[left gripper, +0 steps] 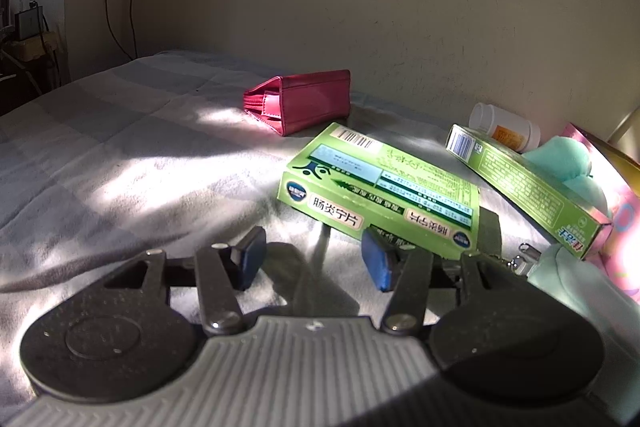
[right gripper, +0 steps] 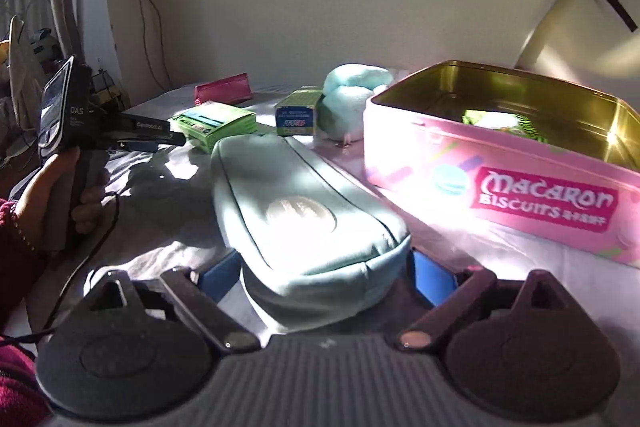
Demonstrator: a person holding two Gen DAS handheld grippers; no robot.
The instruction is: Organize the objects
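Note:
In the left wrist view a flat green medicine box lies on the bed just ahead of my left gripper. That gripper is open with nothing between its blue pads; the right pad sits at the box's near edge. In the right wrist view my right gripper stands open, and the near end of a mint pencil pouch lies between its pads. An open pink biscuit tin stands to the right, with a green packet inside. A red wallet lies near the wall.
A long green box, a white bottle and a teal plush crowd the right side by the tin. A person's hand holds the left gripper's body. Cables hang on the wall at left.

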